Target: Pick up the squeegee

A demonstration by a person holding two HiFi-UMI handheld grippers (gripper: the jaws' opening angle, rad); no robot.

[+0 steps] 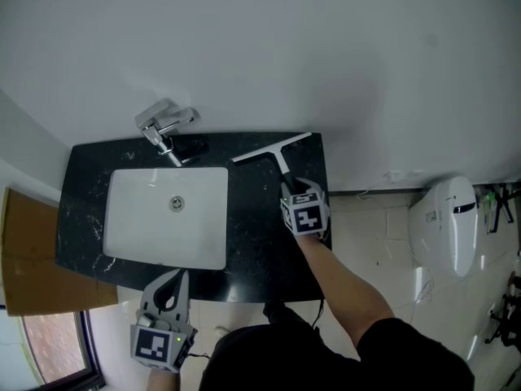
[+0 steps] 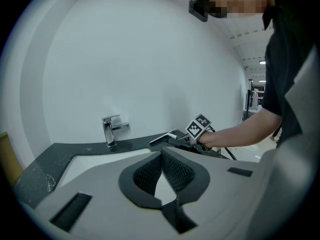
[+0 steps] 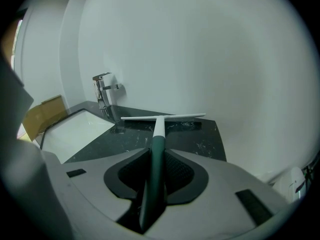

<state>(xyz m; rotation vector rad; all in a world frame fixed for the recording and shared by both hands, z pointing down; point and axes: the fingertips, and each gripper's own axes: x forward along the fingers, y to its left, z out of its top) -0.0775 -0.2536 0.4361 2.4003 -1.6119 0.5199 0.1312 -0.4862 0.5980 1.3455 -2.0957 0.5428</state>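
The squeegee [image 1: 275,151] lies on the black counter [image 1: 260,243] to the right of the sink, its white blade toward the wall and its dark green handle [image 3: 157,159] toward me. My right gripper [image 1: 295,187] is shut on that handle; the pads press it from both sides, and the white blade [image 3: 162,117] stretches across just ahead. My left gripper [image 1: 172,281] hovers at the counter's front edge before the sink, shut with nothing between its pads [image 2: 161,169]. From the left gripper view the right gripper's marker cube [image 2: 199,128] shows beyond the basin.
A white rectangular basin [image 1: 168,216] is set in the counter, with a chrome tap [image 1: 163,127] behind it at the wall. A brown board [image 1: 32,259] stands left of the counter. A white toilet [image 1: 449,222] sits on the tiled floor to the right.
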